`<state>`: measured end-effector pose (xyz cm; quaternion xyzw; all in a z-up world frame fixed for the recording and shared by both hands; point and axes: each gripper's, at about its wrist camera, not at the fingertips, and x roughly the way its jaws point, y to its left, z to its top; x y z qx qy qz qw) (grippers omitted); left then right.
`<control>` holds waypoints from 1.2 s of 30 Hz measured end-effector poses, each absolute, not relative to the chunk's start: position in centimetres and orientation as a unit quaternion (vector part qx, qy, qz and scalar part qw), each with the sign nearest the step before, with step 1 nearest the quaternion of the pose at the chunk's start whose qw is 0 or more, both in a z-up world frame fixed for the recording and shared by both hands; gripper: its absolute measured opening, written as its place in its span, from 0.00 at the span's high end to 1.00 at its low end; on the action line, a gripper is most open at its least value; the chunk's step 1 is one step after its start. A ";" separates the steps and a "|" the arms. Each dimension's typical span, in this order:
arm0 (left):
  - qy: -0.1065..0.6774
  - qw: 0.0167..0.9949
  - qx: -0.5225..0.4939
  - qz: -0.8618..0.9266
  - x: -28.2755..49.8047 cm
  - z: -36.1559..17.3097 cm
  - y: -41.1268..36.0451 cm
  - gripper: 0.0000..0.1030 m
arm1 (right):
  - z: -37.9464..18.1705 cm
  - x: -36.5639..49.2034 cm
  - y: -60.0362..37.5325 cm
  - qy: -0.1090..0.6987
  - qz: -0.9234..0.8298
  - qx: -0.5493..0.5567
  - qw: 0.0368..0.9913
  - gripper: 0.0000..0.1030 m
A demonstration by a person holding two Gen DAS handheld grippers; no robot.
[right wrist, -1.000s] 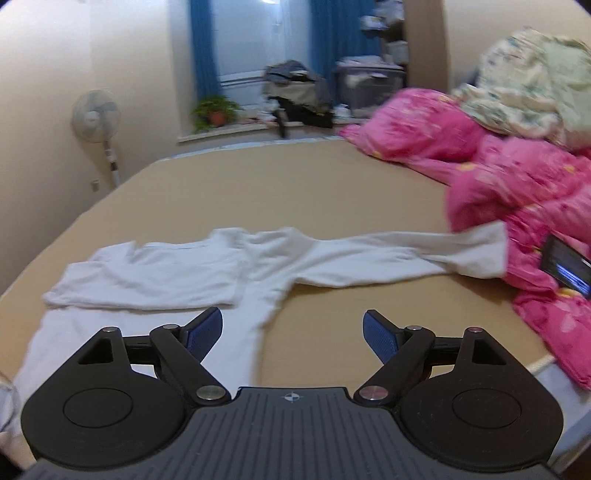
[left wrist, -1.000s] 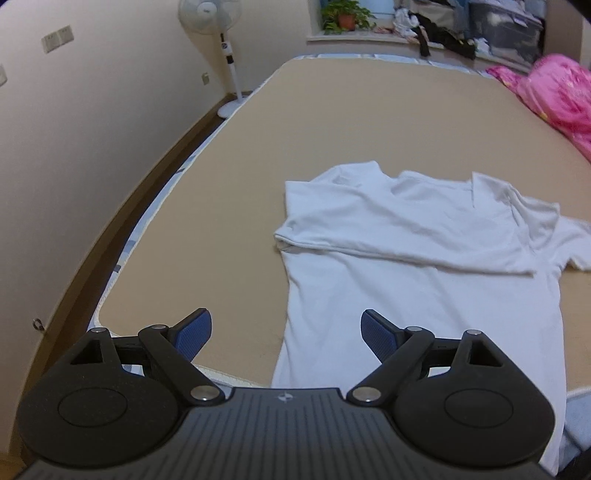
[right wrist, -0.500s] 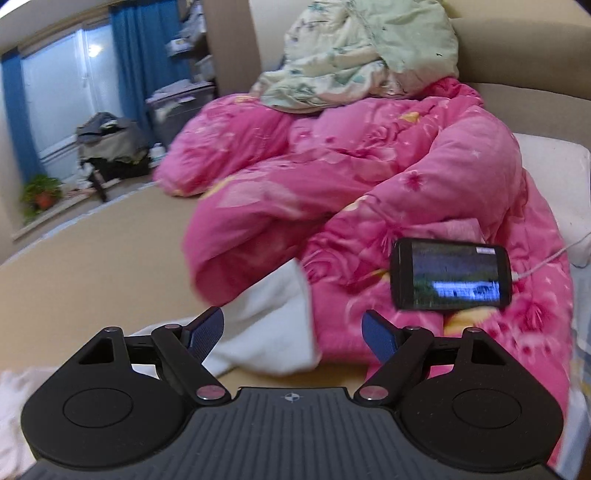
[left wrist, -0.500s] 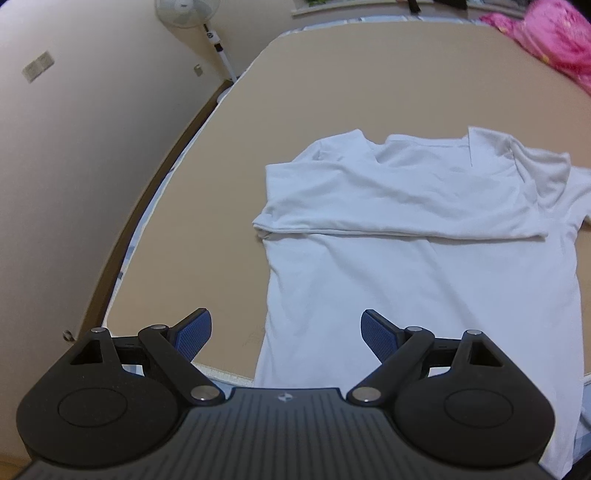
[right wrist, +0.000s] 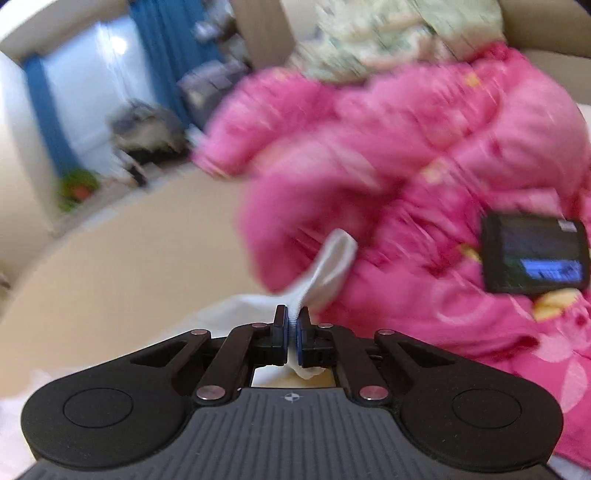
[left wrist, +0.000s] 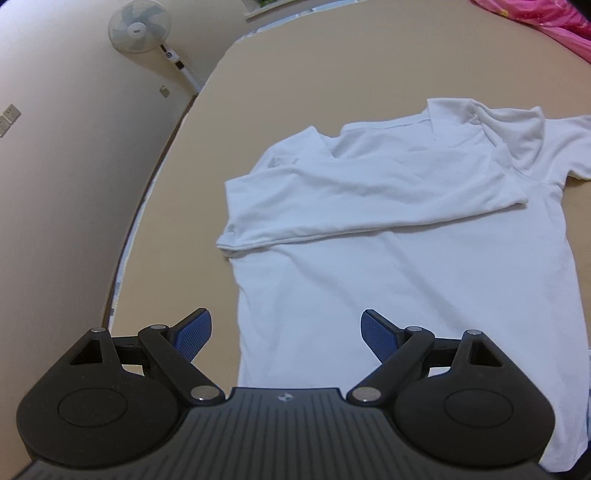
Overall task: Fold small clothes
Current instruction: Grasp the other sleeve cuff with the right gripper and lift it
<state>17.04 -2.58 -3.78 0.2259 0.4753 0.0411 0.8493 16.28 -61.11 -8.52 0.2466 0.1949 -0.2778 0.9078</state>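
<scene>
R wrist: fingers (right wrist: 294, 326) on sleeve (right wrist: 328, 264)

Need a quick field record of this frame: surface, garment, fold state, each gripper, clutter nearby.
surface: tan bed top
garment: white shirt, spread flat
fold state: one sleeve folded across the chest; the other not yet folded
left gripper: open, above the shirt's hem side, holding nothing
right gripper: jaws have just closed, shut on the far sleeve end
clutter: pink quilt, phone lying on it, screen lit
background: standing fan by the wall
image quality: right wrist view motion-blurred
</scene>
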 end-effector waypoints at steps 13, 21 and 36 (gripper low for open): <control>0.504 0.850 0.144 0.058 16.4 -2.3 4.0 0.11 | 5.6 13.6 -62.9 0.119 -0.305 0.241 0.913 0.97; 0.524 0.843 0.070 0.103 17.3 -3.1 11.4 0.11 | 1.6 15.9 -62.9 0.238 -0.374 0.203 0.873 0.97; 0.521 0.834 -0.050 0.177 19.4 -5.1 27.3 0.11 | 8.1 36.6 -23.4 0.238 -0.050 -0.029 0.969 0.97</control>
